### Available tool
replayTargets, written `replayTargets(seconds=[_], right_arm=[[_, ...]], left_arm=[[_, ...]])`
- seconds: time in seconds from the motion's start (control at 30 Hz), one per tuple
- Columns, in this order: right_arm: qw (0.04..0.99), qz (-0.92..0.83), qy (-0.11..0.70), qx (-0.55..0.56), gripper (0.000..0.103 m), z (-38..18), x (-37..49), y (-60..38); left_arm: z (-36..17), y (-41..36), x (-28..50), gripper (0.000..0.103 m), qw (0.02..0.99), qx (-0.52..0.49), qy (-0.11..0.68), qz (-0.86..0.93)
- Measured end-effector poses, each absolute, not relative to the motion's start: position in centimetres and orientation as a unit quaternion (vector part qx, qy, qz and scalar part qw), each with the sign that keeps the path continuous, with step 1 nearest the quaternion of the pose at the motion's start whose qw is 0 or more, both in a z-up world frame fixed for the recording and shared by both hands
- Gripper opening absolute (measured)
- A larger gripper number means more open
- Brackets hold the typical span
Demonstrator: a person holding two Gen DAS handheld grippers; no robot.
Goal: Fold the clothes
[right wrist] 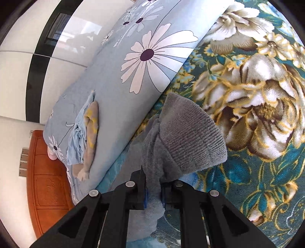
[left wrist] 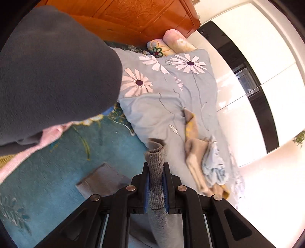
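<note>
In the left wrist view my left gripper (left wrist: 156, 168) is shut on the ribbed cuff of a grey knit garment (left wrist: 155, 152), which stands up between the blue pads and hangs down behind them. A folded grey piece (left wrist: 101, 181) lies flat on the teal blanket (left wrist: 57, 171) to its left. In the right wrist view my right gripper (right wrist: 153, 182) is shut on soft grey cloth, and a wide ribbed grey cuff (right wrist: 192, 141) flares out above the fingers. I cannot tell whether both grippers hold the same garment.
A grey-blue quilt with daisies (left wrist: 162, 99) (right wrist: 133, 80) lies along the bed, with a loose pile of beige and light blue clothes (left wrist: 205, 162) (right wrist: 85, 137) on it. A dark grey sleeve (left wrist: 47, 76) fills the upper left. An orange wooden headboard (left wrist: 133, 17) and rolled pillows (left wrist: 175, 42) stand behind.
</note>
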State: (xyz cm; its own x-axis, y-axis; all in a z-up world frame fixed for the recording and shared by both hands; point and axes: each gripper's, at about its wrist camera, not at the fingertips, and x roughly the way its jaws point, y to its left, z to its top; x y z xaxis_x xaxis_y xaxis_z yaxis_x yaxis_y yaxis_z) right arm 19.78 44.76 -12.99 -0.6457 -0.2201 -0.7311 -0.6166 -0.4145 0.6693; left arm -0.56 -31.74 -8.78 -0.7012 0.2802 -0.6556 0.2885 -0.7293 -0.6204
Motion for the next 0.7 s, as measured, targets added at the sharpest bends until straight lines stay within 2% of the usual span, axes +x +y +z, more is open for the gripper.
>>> replayTargets(seconds=[0.17, 0.27, 0.33, 0.37, 0.4, 0.43, 0.6, 0.7], right_arm=[[0.162, 0.724, 0.526, -0.416, 0.010, -14.5, 19.5, 44.3], [0.167, 0.724, 0.516, -0.426, 0.010, -14.6, 19.3, 44.1], [0.168, 0.725, 0.510, -0.431, 0.011, -14.4, 19.2, 44.1], [0.170, 0.725, 0.509, -0.432, 0.011, -14.4, 19.1, 44.0], [0.172, 0.725, 0.507, -0.433, 0.011, -14.4, 19.0, 43.9], [0.173, 0.725, 0.506, -0.435, 0.011, -14.4, 19.0, 43.8], [0.178, 0.723, 0.504, -0.438, 0.011, -14.6, 19.1, 43.5], [0.182, 0.722, 0.504, -0.438, 0.011, -14.6, 19.2, 43.4]], left_arm=[[-16.0, -31.2, -0.7, 0.013, 0.071, 0.482, 0.301, -0.820], [-18.0, -31.5, -0.2, 0.019, 0.096, 0.496, 0.286, -0.814], [-18.6, -31.8, 0.2, 0.034, 0.107, 0.494, 0.285, -0.814], [-18.9, -31.9, 0.3, 0.049, 0.113, 0.496, 0.283, -0.813], [-19.2, -32.1, 0.4, 0.054, 0.119, 0.498, 0.281, -0.811], [-19.5, -32.3, 0.5, 0.054, 0.124, 0.500, 0.282, -0.809], [-22.5, -34.7, 1.6, 0.054, 0.082, 0.470, 0.452, -0.754], [-22.7, -34.3, 1.4, 0.051, 0.083, 0.464, 0.458, -0.754]])
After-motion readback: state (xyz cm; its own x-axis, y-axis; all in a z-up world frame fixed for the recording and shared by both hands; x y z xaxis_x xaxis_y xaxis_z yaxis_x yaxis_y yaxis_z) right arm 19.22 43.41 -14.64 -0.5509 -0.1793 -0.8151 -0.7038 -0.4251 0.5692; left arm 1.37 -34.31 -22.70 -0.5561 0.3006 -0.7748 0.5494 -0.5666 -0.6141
